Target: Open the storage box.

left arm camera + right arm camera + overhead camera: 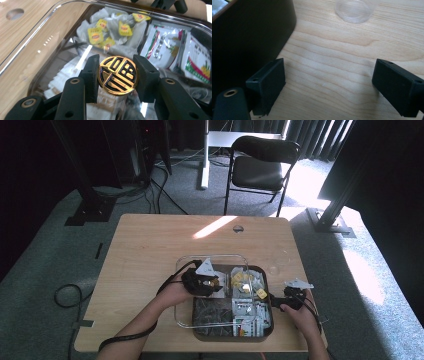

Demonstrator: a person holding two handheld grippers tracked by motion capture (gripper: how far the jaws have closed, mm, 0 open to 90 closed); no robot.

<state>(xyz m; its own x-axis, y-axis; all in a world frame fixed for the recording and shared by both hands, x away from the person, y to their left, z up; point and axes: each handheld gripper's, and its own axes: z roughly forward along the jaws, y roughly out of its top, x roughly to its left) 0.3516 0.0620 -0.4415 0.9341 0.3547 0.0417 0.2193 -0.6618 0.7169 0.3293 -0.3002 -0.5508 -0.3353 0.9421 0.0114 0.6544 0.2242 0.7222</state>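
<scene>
A clear plastic lid [181, 312] lies askew over the left part of a dark compartment tray [231, 338]. My left gripper [214, 284] is shut on the lid's round gold knob [117, 75], which has a black pattern, one jaw on each side. Through the lid [37, 52] I see tea bags with yellow tags [96, 33] and white printed packets [162, 48]. My right gripper [289, 297] rests at the tray's right side, over the wooden table. Its jaws [329, 85] are open with bare wood between them, and the tray's dark wall [249, 37] is by its left jaw.
A small clear cup [356, 10] stands on the table just beyond the right gripper, near the tray's far right corner [274, 268]. A black folding chair [260, 167] stands behind the table. Cables trail from both grippers off the near edge.
</scene>
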